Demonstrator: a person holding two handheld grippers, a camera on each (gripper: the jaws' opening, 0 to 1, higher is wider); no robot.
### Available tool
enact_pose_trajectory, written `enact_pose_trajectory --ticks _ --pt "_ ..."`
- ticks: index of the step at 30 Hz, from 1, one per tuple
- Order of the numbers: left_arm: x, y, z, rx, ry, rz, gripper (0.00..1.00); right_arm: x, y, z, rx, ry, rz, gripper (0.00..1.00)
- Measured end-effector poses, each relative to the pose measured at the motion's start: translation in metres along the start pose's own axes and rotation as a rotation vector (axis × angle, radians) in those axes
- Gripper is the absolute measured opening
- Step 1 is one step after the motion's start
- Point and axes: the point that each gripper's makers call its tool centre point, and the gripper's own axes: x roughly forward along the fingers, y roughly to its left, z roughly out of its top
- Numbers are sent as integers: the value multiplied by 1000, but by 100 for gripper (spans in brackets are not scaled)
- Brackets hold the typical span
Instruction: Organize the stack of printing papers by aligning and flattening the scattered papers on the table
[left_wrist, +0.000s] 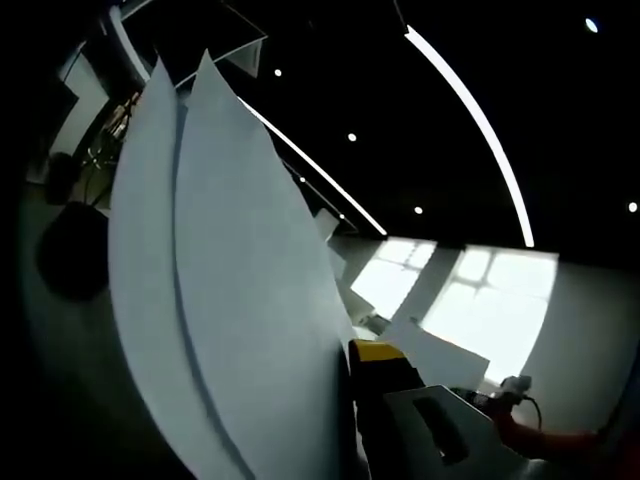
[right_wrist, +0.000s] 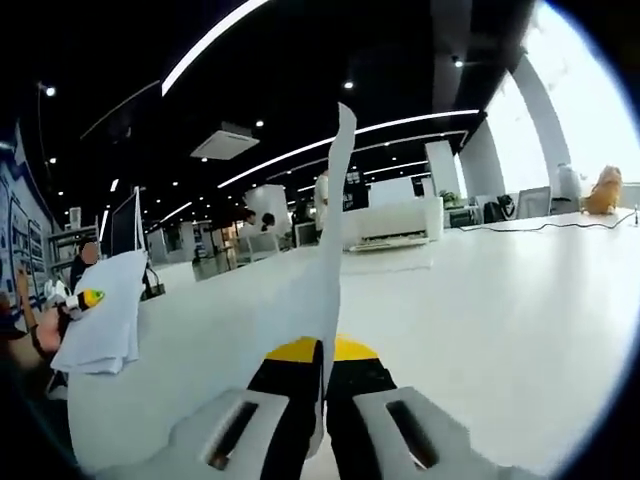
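Midway at best, judging from how things lie. Printing papers (left_wrist: 230, 300) lifted off the worktop (right_wrist: 520, 300) rather than lying flat on it: in the left gripper view, at least two large white sheets standing up and bowing, a gap running between them, edges not yet matched. In the right gripper view, a single thin sheet (right_wrist: 325, 290) seen edge-on, rising upright from the right gripper (right_wrist: 323, 400), both jaws pressed tight on it with the paper sandwiched between. Left gripper (right_wrist: 88, 298) seen at the far left of that same view, yellow-tipped, clamped onto a drooping bundle of white sheets (right_wrist: 100, 325); in the left gripper's own view the paper hides the jaws.

Still to do, by the look of it: bringing the sheets together, squaring the edges, laying the stack down flat on the worktop. No finished stack to be seen.

No brand, label or legible writing anywhere; sheets blank on the sides shown.
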Motion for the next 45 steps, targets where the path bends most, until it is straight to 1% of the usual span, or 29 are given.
enact_pose_trajectory --ticks 11,14,26,33,38,41,45 --pt "0 0 1 -3 0 -6 10 -3 1 5 21 -25 6 0" --pt "0 0 1 -3 -1 -7 10 -3 2 5 7 -27 4 0" --pt "0 -1 0 -4 0 -9 10 -8 -1 14 50 -73 12 0" --pt "0 -1 1 -5 -1 -10 10 -7 2 14 28 -74 14 0" --pt "0 -1 0 -5 2 -8 10 -8 13 15 5 -82 41 0" --pt "1 0 0 -4 5 -7 10 -8 12 16 33 -90 44 0" --pt "1 2 1 -3 5 -6 10 -9 11 20 31 -105 42 0"
